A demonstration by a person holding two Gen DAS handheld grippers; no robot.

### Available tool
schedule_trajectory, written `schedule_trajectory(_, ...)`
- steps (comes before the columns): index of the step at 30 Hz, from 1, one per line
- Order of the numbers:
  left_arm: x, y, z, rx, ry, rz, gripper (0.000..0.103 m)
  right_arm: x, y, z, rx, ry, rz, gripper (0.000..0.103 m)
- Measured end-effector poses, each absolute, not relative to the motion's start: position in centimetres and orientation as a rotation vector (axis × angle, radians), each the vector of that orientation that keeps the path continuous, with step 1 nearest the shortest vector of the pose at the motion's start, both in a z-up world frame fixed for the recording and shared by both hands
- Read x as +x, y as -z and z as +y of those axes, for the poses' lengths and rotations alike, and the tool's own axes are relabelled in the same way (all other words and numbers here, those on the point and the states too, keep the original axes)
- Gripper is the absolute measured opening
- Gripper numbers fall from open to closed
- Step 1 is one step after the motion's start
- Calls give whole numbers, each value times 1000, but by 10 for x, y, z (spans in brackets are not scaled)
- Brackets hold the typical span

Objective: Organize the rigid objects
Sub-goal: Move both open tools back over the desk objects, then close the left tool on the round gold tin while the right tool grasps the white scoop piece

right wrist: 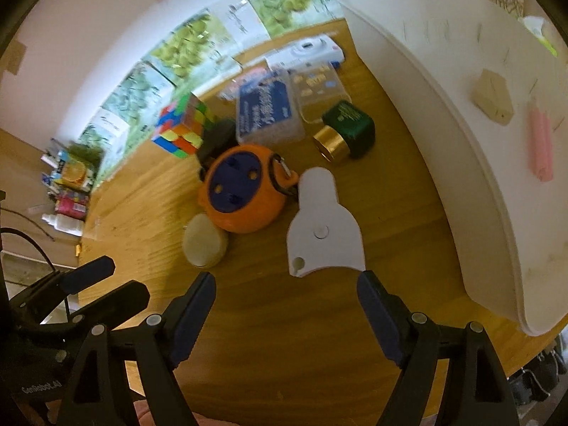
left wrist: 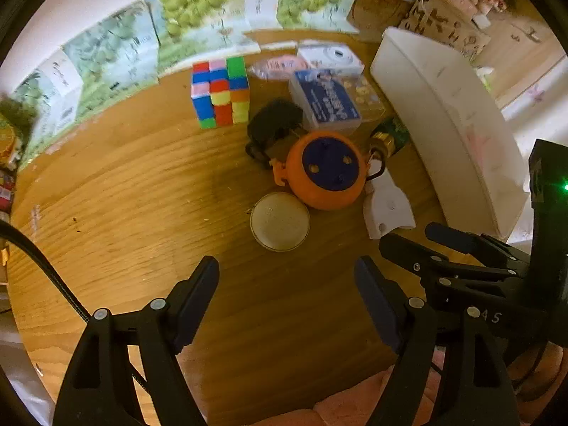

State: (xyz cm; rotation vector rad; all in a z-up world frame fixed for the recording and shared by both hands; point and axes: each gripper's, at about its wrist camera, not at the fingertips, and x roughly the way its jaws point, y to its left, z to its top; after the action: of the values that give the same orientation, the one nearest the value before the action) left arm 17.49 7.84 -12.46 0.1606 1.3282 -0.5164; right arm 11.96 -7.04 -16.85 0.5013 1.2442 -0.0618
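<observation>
Hovering over bare wooden table (left wrist: 142, 213), both jaws wide and empty, white tray (right wrist: 443, 142) bordering clutter.

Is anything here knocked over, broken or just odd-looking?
Nothing looks broken or spilled. The green bottle with a gold cap lies on its side beside the white tray, and the other small things sit bunched together on the table.

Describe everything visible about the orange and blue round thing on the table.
The orange round gadget looks like moulded plastic, a squat ball with a dark blue circular face tilted upward, carrying two small yellow dots and darker recesses. An orange lug at one side holds a black ring and a metal clip. It rests on the wooden table amid the clutter, beside the cream disc and the white flat piece; neither gripper touches it.
</observation>
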Motion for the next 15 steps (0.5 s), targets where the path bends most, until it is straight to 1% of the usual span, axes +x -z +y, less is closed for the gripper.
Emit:
schedule_trajectory(7, 196, 148, 66, 181, 528, 1399, 81, 133, 183, -77, 500, 129, 1321, 82)
schedule_trajectory(15, 222, 167, 58, 184, 508, 1425, 81, 146, 195, -89, 502, 187, 1383, 82)
